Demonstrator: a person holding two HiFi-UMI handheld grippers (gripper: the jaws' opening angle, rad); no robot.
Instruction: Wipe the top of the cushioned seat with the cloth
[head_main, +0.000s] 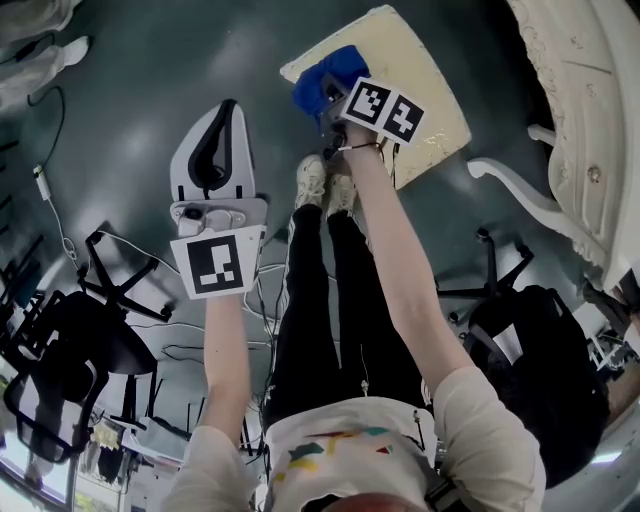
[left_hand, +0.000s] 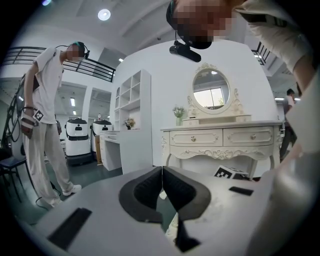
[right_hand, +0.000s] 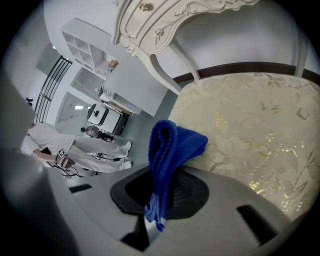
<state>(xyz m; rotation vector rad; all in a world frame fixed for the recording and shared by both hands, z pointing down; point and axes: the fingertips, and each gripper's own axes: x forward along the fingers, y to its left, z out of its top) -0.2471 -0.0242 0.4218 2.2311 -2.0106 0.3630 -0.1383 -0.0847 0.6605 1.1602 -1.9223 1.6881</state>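
The blue cloth (right_hand: 172, 145) was clamped between the right gripper's (right_hand: 161, 192) fingers at the cushioned seat's (right_hand: 250, 130) corner. The left gripper's (left_hand: 162, 186) fingers were pressed together on nothing, well apart from the seat.

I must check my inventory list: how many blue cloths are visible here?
1. The folded blue fabric cloth is pinched in the right claw, at the edge of the cream patterned cushioned seat. No other shows.

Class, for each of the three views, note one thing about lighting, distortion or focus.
Head view: the fisheye bends the dressing table, and the floor is dim. Left gripper view: the ceiling lamp glares, corners black. Right gripper view: the cloth is sharp, and the cushioned seat glints.
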